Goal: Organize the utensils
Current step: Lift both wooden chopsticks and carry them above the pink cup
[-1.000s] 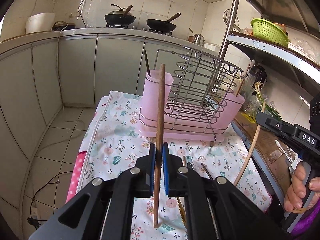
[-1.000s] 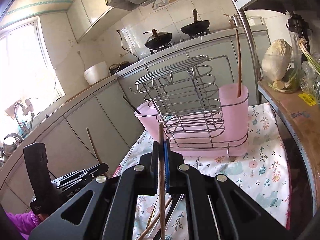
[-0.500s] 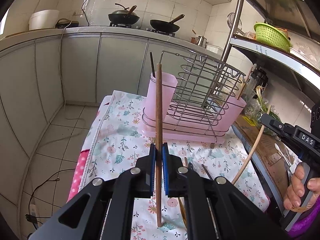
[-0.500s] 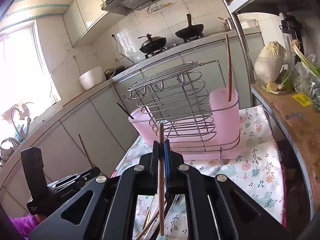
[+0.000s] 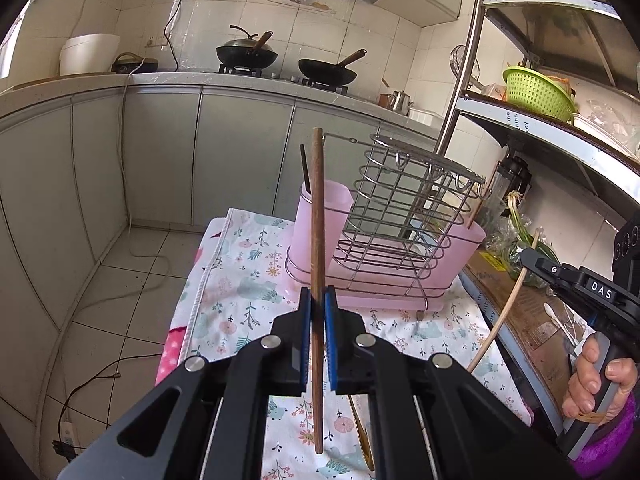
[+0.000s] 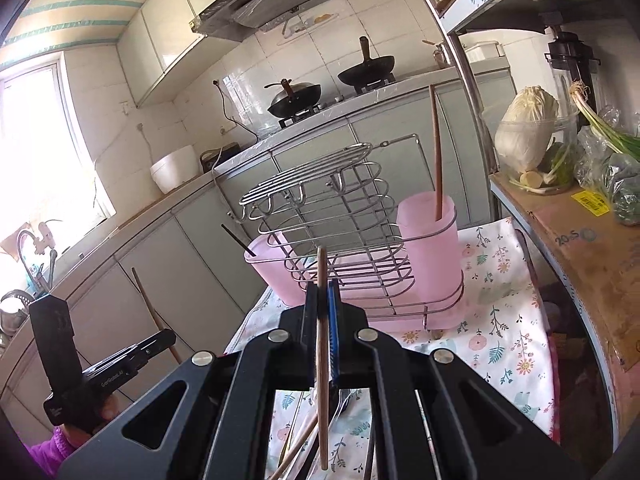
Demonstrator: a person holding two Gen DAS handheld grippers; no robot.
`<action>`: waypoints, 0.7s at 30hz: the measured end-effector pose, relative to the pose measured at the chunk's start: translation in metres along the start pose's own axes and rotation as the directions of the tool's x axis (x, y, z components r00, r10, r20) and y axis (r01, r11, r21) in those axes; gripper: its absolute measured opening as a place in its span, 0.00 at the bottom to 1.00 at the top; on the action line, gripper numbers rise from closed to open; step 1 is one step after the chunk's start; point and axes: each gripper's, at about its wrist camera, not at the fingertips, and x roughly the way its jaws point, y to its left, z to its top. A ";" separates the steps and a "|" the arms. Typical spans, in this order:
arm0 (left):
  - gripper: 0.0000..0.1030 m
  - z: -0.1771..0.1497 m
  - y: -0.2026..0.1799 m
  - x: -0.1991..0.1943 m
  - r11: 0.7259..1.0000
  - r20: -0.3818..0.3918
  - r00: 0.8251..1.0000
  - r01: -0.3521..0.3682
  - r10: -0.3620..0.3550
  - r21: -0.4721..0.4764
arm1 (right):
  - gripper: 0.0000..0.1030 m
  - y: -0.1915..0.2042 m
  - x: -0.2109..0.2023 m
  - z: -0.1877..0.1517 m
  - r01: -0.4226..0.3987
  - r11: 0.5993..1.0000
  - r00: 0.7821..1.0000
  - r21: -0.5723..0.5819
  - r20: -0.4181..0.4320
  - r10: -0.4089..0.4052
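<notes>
Kitchen counters with grey cabinet doors run along the back, and two black woks (image 5: 247, 55) (image 5: 328, 71) sit on the stove. Nearer, a floral tablecloth (image 5: 248, 280) covers the small table that carries a wire utensil rack (image 5: 404, 216) with two pink plastic cups: a left cup (image 5: 320, 224) and a right cup (image 6: 430, 248), one at each end.

One thin black chopstick (image 5: 305, 168) leans in the left cup, and one brown chopstick (image 6: 436, 152) stands in the right cup.

Clenched on a dark brown wooden chopstick (image 5: 317, 240), the left gripper (image 5: 316, 320) holds it nearly upright in front of the left cup, above the cloth. Its blue pads (image 5: 304, 328) press the stick from both sides.

Likewise closed on its load, the right gripper (image 6: 323, 312) grasps a pale wooden chopstick (image 6: 322, 360), held upright short of the rack.

Several more utensils (image 6: 296, 448) lie loose on the cloth beneath the right gripper; their count cannot be told.

On the shelving at the right sit one green colander (image 5: 536, 92) above and one head of cabbage (image 6: 528, 128) in a clear bowl.
</notes>
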 end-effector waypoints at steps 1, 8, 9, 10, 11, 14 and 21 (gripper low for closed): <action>0.06 0.002 0.000 -0.001 1.000 0.006 1.000 0.000 0.000 0.000 | 0.05 -0.002 -0.001 0.002 0.000 1.000 1.000 0.007 0.004 0.000; 0.06 0.018 -0.007 -0.005 1.000 0.042 0.999 0.005 -0.006 0.022 | 0.05 -0.013 -0.009 0.021 0.014 0.999 0.999 0.031 0.033 -0.015; 0.06 0.022 -0.008 -0.006 1.000 0.049 0.999 0.009 -0.010 0.026 | 0.05 -0.013 -0.010 0.025 0.018 0.999 0.999 0.026 0.040 -0.019; 0.06 0.027 -0.009 -0.006 0.999 0.057 0.998 0.013 -0.015 0.029 | 0.05 -0.013 -0.012 0.030 0.024 1.000 0.998 0.019 0.049 -0.025; 0.06 0.033 -0.011 -0.007 0.999 0.067 0.998 0.019 -0.021 0.032 | 0.05 -0.012 -0.015 0.036 0.032 0.999 0.998 0.006 0.062 -0.033; 0.06 0.049 -0.015 -0.009 0.999 0.106 0.994 0.033 -0.037 0.043 | 0.05 -0.009 -0.025 0.060 0.066 0.997 0.991 -0.034 0.119 -0.062; 0.06 0.067 -0.020 -0.007 0.997 0.142 0.986 0.078 -0.081 0.027 | 0.05 0.000 -0.053 0.132 0.173 0.979 0.940 -0.105 0.314 -0.132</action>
